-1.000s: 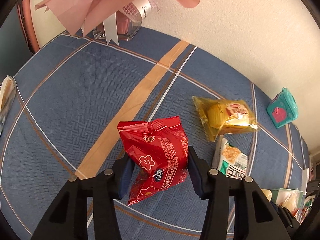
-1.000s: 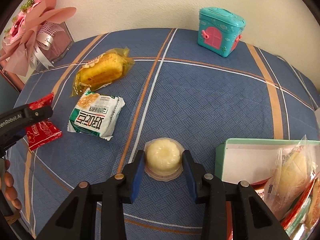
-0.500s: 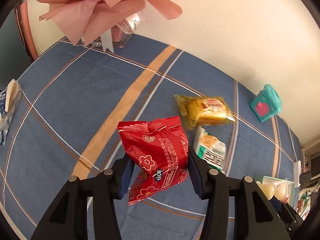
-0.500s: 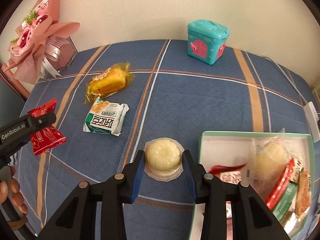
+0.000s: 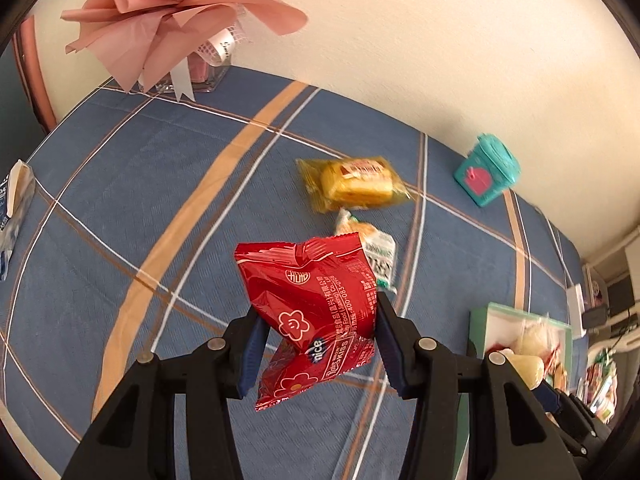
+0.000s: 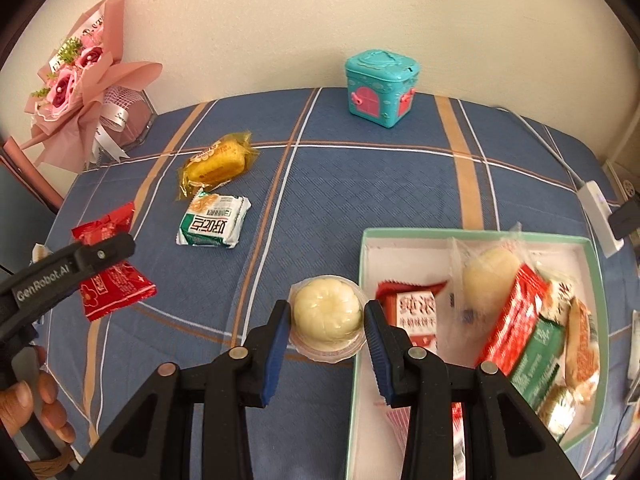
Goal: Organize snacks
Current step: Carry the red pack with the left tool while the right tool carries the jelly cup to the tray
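My left gripper (image 5: 316,344) is shut on a red snack packet (image 5: 312,304) and holds it above the blue cloth; the packet also shows in the right wrist view (image 6: 108,264). My right gripper (image 6: 325,334) is shut on a pale round cake in a clear cup (image 6: 326,314), just left of the green-rimmed snack box (image 6: 472,234), which holds several packets. A yellow cake packet (image 6: 214,164) and a green-and-white packet (image 6: 214,224) lie on the cloth.
A teal toy house (image 6: 382,88) stands at the back by the wall. A pink bouquet (image 6: 80,88) stands at the back left. A white power strip (image 6: 600,212) lies at the right edge. A blue-white packet (image 5: 14,208) lies at the far left.
Both grippers have risen and moved right with their loads. The snack box has come fully into the right wrist view and into the left wrist view.
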A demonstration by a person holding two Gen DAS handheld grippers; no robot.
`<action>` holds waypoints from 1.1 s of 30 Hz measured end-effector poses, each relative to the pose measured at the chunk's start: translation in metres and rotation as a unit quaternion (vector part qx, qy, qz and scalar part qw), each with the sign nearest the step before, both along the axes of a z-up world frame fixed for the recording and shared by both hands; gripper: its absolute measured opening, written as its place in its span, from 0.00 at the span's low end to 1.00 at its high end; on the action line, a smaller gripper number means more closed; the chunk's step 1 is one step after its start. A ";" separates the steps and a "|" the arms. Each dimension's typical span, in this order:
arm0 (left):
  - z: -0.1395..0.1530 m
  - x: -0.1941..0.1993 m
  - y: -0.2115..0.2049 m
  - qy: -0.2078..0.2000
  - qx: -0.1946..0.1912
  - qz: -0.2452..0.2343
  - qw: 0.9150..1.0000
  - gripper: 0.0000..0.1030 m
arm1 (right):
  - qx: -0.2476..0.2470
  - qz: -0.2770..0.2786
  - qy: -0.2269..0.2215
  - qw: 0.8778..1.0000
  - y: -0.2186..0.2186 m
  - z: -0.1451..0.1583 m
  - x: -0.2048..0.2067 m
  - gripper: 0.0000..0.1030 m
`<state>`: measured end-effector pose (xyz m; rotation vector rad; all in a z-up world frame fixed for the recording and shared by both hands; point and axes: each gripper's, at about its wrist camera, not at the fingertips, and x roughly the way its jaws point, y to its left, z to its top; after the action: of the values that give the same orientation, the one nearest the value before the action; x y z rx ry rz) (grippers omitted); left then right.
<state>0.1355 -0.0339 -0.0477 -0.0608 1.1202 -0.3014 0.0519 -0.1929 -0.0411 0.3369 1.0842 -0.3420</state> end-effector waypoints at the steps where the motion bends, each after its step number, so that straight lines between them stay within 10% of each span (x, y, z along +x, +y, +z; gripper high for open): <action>1: 0.001 -0.003 -0.001 0.000 -0.002 -0.004 1.000 0.50 | 0.000 -0.001 -0.001 1.000 0.000 0.001 -0.004 0.39; 33: 0.022 -0.119 -0.147 -0.004 -0.020 -0.216 0.976 0.50 | 0.000 -0.189 -0.008 0.982 -0.118 0.018 -0.140 0.39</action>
<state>0.0165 -0.1806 -0.0253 0.1509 1.1125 -0.7124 -0.0883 -0.3113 -0.0230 0.5466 1.0009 -0.6767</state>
